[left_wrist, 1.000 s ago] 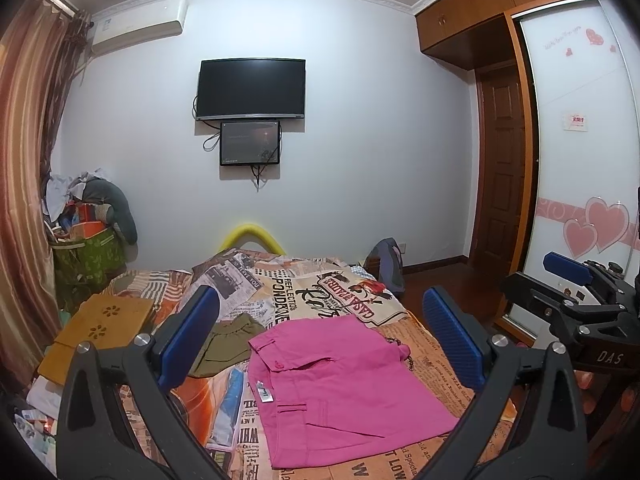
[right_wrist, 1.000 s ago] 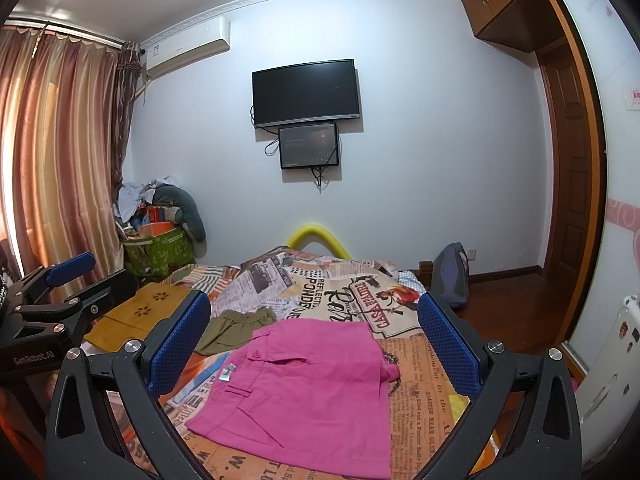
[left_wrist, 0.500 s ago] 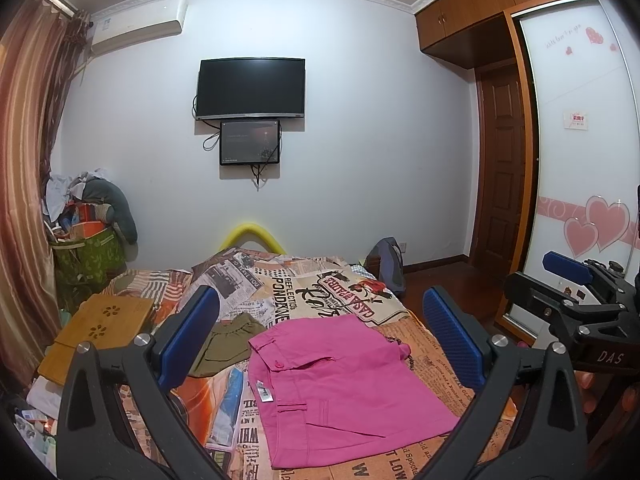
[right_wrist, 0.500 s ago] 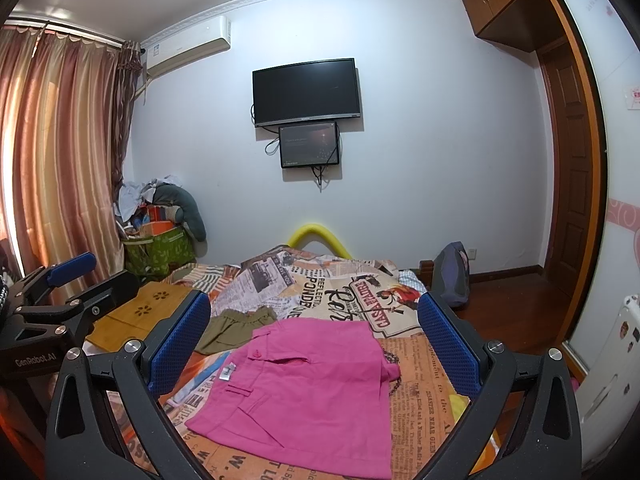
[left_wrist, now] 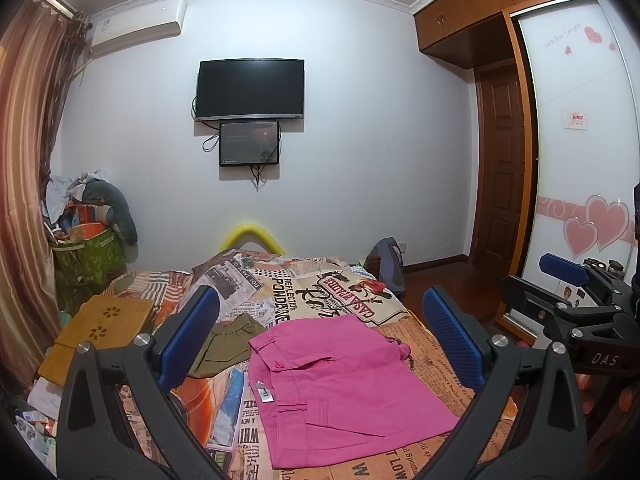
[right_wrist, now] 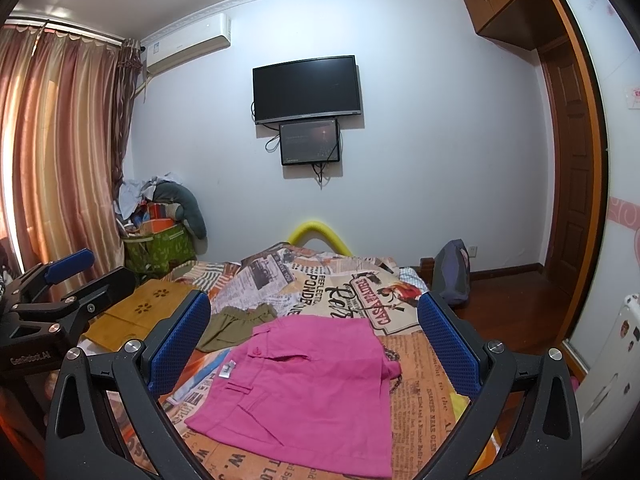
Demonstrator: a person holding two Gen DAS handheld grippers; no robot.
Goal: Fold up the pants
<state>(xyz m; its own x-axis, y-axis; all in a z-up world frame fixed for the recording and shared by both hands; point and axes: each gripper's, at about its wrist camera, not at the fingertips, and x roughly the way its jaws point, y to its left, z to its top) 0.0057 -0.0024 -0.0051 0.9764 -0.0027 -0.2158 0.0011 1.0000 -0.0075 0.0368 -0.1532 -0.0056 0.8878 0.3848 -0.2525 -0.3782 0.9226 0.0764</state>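
Pink pants [left_wrist: 340, 384] [right_wrist: 308, 392] lie folded into a compact flat rectangle on the newspaper-print bedspread [left_wrist: 320, 292], a white label showing at the waistband. My left gripper [left_wrist: 320, 340] hangs above and short of them, wide open, with nothing between its blue pads. My right gripper [right_wrist: 314, 338] is likewise held over the near edge, wide open and empty. Each gripper appears at the side of the other's view: the right gripper [left_wrist: 568, 280], the left gripper [right_wrist: 60, 276].
An olive-green garment [left_wrist: 228, 340] lies just left of the pants. A bamboo lap tray [left_wrist: 100, 332] rests at the bed's left edge. A cluttered green bag [right_wrist: 156, 244] and curtains stand left. A backpack [right_wrist: 452, 272], wood floor and wardrobe are to the right.
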